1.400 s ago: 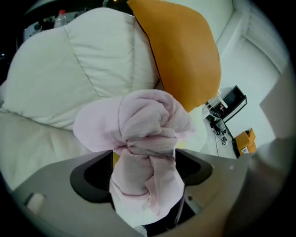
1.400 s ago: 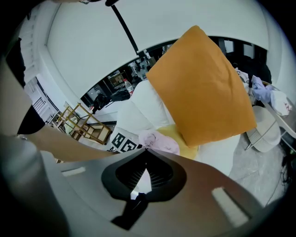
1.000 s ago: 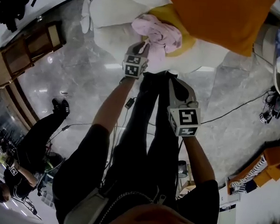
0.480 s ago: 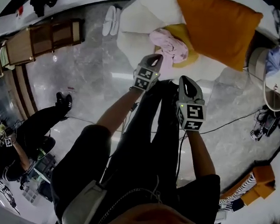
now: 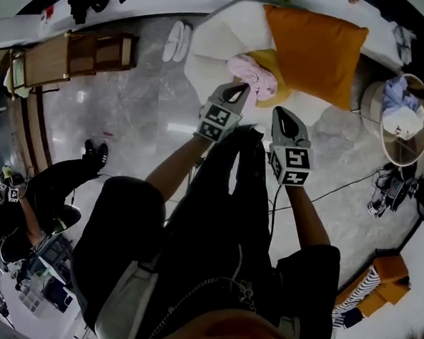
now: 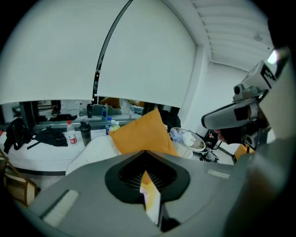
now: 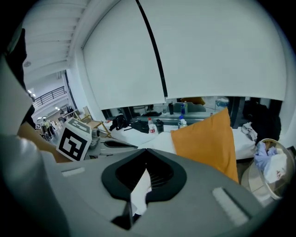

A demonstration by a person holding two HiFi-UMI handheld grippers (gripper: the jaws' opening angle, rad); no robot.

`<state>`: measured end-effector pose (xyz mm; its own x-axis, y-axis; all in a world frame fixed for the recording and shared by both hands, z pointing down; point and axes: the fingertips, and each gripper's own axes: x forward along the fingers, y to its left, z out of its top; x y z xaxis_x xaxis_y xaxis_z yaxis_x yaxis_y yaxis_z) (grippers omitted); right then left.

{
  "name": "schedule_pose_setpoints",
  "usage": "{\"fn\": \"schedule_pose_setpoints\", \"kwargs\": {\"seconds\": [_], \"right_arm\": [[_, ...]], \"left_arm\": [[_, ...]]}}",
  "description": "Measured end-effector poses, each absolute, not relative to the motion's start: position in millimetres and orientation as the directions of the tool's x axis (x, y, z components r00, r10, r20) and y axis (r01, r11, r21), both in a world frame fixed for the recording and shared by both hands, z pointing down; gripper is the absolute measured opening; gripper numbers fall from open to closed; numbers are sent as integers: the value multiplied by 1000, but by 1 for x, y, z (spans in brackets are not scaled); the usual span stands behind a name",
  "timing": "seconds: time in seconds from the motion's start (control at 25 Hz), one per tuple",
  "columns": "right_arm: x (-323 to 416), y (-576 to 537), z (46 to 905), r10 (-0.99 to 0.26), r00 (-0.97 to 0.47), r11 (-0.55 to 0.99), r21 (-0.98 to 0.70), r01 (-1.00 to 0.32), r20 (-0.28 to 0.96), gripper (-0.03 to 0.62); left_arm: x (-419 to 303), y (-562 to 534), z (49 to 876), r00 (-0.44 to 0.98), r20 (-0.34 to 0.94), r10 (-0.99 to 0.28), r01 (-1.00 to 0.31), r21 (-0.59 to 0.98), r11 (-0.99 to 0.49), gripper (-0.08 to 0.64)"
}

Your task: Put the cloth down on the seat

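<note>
on white seat (image 5: pixel 218 52), pink cloth (image 5: pixel 252 73), marble floor (image 5: pixel 129 113)

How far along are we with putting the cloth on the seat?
Done, it seems: the pink cloth lies bunched on the white seat, against a yellow cushion. In hand: nothing; the left gripper and right gripper are both shut and empty. Left: probably nothing.

My black short sleeves (image 5: pixel 123 210), black trousers (image 5: pixel 225 195), thin metal chain (image 5: pixel 223 286) at my waist, grey left gripper (image 5: pixel 238 89), grey right gripper (image 5: pixel 282 113), each carrying a black-and-white marker cube (image 5: pixel 216 121)
</note>
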<state>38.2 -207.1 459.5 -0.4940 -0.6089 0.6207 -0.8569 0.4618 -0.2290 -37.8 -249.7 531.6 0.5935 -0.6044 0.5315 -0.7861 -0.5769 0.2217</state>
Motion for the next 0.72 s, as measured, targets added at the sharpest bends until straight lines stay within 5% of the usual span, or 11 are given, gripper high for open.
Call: {"fn": "schedule_pose_setpoints", "kwargs": {"seconds": [0.72], "right_arm": [[26, -183, 340, -656, -611, 568, -243, -786, 443, 2]], "left_arm": [[-20, -215, 378, 601, 436, -670, -781, 141, -609, 9]]}}
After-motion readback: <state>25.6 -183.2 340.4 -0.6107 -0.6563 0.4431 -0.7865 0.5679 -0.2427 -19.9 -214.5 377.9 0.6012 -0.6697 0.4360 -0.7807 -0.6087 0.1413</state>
